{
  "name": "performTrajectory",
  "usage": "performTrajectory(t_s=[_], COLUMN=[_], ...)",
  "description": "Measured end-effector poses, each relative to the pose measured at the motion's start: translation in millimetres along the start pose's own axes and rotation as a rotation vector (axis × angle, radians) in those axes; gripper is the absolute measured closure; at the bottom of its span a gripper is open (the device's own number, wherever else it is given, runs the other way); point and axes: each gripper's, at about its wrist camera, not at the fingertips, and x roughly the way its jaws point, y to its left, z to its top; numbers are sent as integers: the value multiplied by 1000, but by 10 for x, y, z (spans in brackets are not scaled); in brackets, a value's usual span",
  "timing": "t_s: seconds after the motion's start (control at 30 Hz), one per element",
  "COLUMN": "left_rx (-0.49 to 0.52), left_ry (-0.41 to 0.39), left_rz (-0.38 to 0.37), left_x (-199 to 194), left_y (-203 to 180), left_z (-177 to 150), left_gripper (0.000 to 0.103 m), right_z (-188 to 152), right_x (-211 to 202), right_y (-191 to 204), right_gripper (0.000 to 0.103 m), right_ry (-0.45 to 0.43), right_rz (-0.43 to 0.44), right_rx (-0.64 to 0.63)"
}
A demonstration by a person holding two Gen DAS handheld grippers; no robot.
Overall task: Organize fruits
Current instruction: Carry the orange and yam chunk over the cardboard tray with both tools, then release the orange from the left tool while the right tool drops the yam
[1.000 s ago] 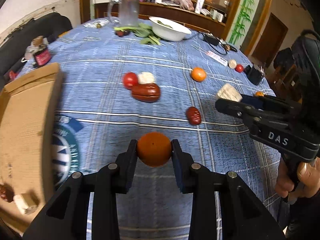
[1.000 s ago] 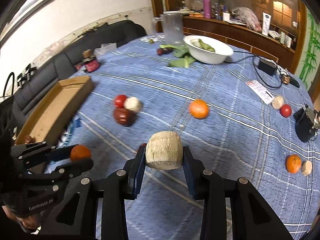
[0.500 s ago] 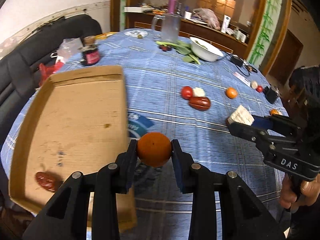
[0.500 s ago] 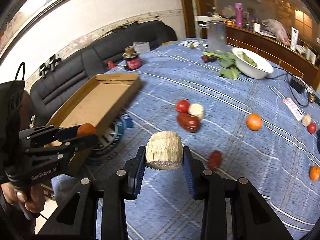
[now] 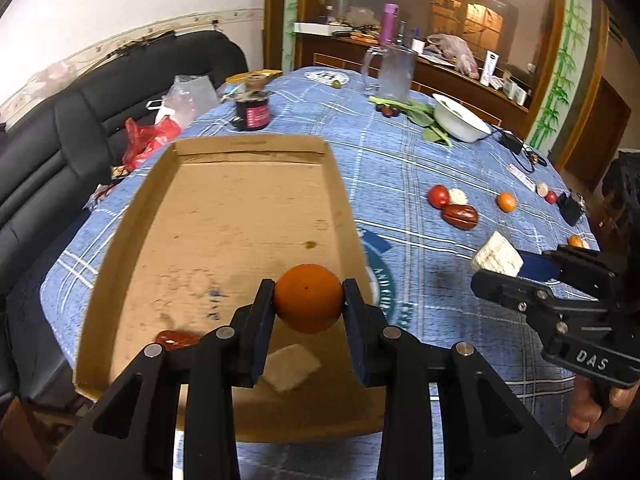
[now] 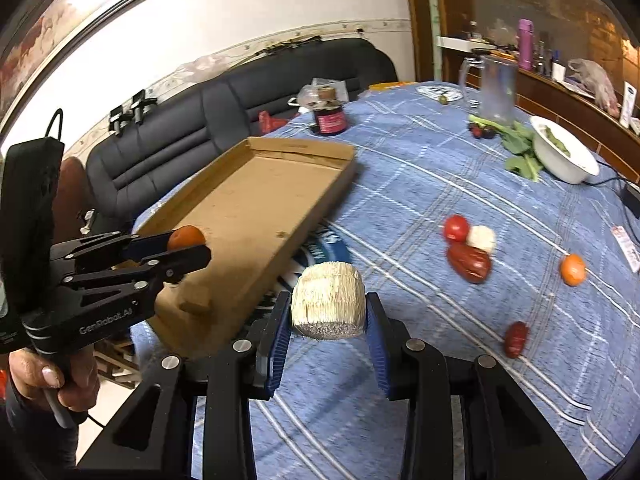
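The left gripper [image 5: 309, 303] grips an orange [image 5: 308, 298] over the box [image 5: 240, 216]; lower it before releasing, so it cannot roll. The right gripper [image 6: 328, 312] clamps a pale chunk [image 6: 328, 300] beside the box and should clear the wall first.

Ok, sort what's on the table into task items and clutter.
Job:
- orange in left gripper
- pale fibrous block in right gripper
- cardboard tray
- loose tomato, red date, small orange

Lying about:
- dark jar
- white bowl
- glass pitcher
- greens
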Motion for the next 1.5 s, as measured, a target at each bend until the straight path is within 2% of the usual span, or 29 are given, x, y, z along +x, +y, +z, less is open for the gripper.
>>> performTrajectory(t_s=[0.43, 0.73, 1.07, 1.3, 1.4, 1.47, 1.5], left_rx=[-105, -163, -182, -187, -209, -210, -208], left_ry=[-6, 33, 94, 106, 109, 97, 89], left_rz=[60, 96, 101, 103, 94, 99, 106], left_x=[30, 256, 479, 511, 488, 439, 403], left_y=[540, 815, 936, 934, 968, 964, 954], left_z=[52, 74, 32, -12, -12, -5, 1], left_gripper=[72, 72, 72, 72, 67, 58, 57], right_z=[194, 293, 293, 260, 267, 266, 261], right_x=[327, 806, 1178, 1180, 1153, 1112, 1080], right_y=[578, 790, 905, 952, 955, 942, 931], right_gripper=[67, 67, 67, 66, 63, 62, 60], right_ry=[17, 74, 141, 143, 136, 130, 126], right_rz=[83, 98, 100, 81, 62, 63, 65], right_rx=[-72, -98, -133, -164, -176, -174, -170])
